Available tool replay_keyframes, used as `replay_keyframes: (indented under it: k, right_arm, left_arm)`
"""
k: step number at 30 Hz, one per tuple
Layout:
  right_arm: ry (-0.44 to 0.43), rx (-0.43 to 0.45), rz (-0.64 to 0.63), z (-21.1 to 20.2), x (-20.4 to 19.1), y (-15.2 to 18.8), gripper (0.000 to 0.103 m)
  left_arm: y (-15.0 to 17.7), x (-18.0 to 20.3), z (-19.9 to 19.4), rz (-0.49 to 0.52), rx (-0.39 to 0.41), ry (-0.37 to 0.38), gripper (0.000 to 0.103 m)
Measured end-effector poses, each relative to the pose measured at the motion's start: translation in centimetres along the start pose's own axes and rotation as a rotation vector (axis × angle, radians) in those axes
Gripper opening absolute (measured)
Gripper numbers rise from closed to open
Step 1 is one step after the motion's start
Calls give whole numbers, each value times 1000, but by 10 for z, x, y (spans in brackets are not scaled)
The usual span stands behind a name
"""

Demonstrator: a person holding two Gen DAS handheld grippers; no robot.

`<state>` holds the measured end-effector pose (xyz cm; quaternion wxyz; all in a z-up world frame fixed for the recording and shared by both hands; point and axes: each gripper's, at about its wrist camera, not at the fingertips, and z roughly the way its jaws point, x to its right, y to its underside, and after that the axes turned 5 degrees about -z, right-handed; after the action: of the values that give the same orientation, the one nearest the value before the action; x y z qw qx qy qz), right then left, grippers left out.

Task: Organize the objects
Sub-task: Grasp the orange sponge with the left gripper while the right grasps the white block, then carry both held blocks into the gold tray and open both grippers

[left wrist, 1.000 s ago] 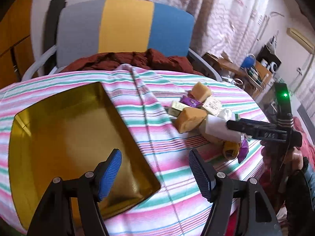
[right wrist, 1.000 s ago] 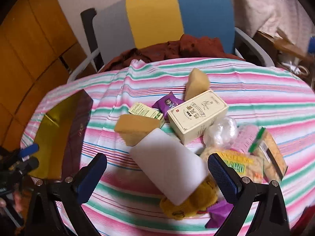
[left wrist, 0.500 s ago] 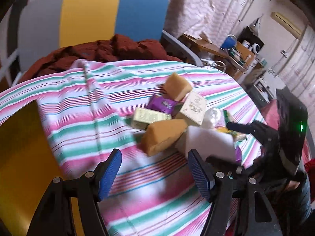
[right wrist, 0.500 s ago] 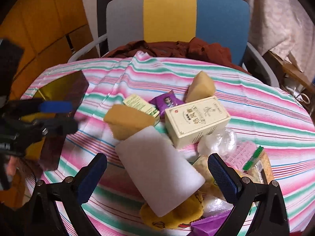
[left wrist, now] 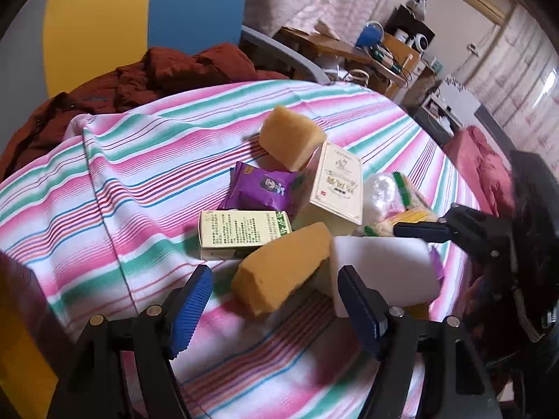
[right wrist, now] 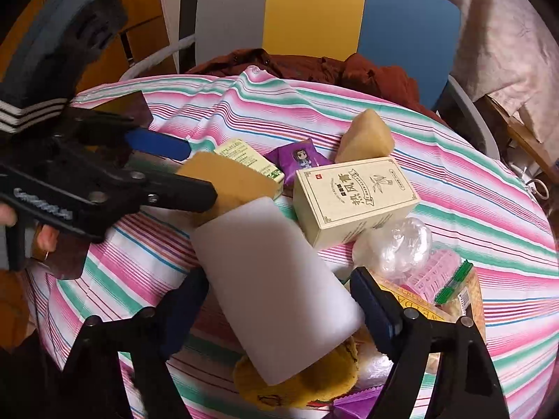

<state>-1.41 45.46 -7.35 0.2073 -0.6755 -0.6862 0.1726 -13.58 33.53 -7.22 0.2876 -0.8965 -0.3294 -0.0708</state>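
The left tool (left wrist: pixel 272 300) is hanging low over the striped tabletop (left wrist: pixel 139 181), its blue pads spread wide and gripping nothing. Just ahead of its gap, a tan sponge block (left wrist: pixel 283 269) is lying tilted on the cloth, leaning against a white foam block (left wrist: pixel 384 265). From the right wrist view, the left tool (right wrist: pixel 195 171) is reaching in from the side, one finger passing in front of that same tan sponge block (right wrist: pixel 230 181); whether it is touching the sponge cannot be told.

The right tool (right wrist: pixel 276 310) is also standing released, its pads straddling the near end of the white foam block (right wrist: pixel 276 279), which is resting on a yellow plush item (right wrist: pixel 300 380). Whether the pads are touching the foam cannot be told.

Farther in, a cream box with printed characters (right wrist: pixel 353 199) is sitting beside a crumpled clear plastic wrap (right wrist: pixel 394 244). Behind these, a pale green box (left wrist: pixel 241 234) and a purple snack packet (left wrist: pixel 262 188) are lying together, with a second tan sponge (left wrist: pixel 290 136) beyond them.

A corner of a gold tray (left wrist: pixel 17 331) is showing at the left edge. At the back, a chair with a dark red garment (right wrist: pixel 314 66) is standing against the tabletop.
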Motion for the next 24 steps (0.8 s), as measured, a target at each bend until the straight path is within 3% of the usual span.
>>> replay_keyframes:
  k: [5, 8, 12, 24]
  right_arm:
    - [-7, 0, 4, 0, 2, 0, 81]
    - [-18, 8, 9, 0, 2, -1, 78]
    - [-21, 16, 6, -1, 1, 0, 76]
    - [-48, 107, 44, -20, 6, -3, 75]
  left_arm:
    - [-4, -6, 13, -8, -21, 54, 73]
    - [-3, -7, 15, -11, -36, 80, 54]
    - [-1, -10, 9, -24, -1, 70, 45]
    - [25, -9, -52, -149, 165, 22, 43]
